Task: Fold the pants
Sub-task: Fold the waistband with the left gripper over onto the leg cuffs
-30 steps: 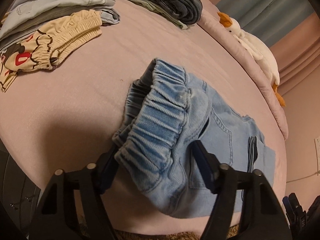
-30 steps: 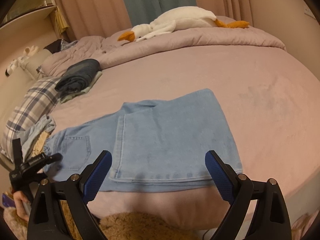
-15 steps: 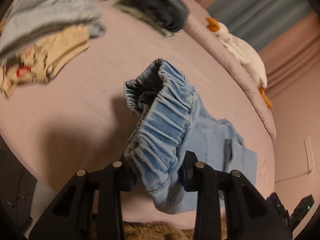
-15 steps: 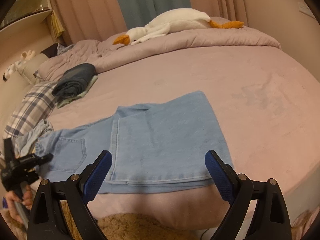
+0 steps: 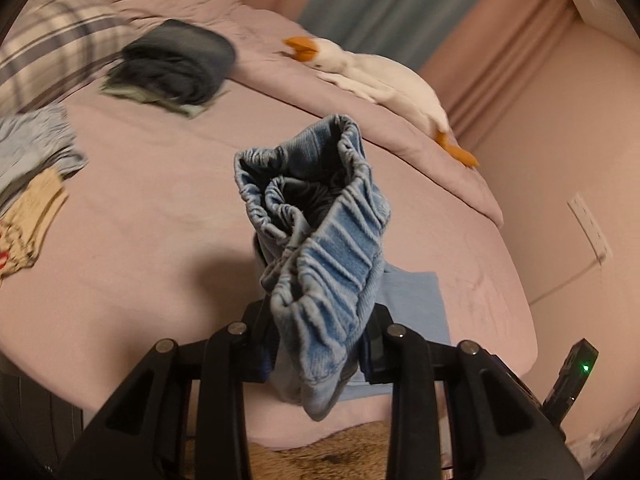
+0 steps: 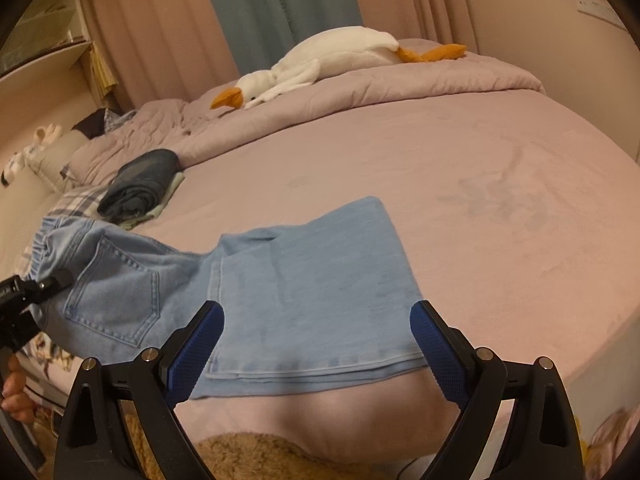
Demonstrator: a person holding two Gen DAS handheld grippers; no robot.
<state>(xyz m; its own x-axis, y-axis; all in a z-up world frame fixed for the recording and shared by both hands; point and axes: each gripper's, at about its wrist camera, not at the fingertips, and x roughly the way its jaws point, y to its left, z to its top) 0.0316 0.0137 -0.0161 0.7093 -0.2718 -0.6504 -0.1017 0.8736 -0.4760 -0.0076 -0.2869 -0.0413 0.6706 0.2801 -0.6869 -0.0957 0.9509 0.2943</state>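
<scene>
Bedroom, pink bed (image 5: 152, 216), curtains behind, goose plush (image 5: 380, 80) on the duvet.

L wrist view: left tool (image 5: 316, 344) clamped on pants (image 5: 320, 248) at the elastic waistband. Vs 1 s ago, waist end now lifted off the bed, hanging bunched; ribbed, gathered denim, stiff-ish. Fold-over likely starting.

R wrist view: right tool (image 6: 316, 352) jaws wide apart, holding nothing, hovering over hem end. Pants' legs lie flat, smooth light denim, already doubled; pocket side raised at left.

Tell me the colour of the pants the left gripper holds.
Light blue denim pants, clearest in the right wrist view.
</scene>
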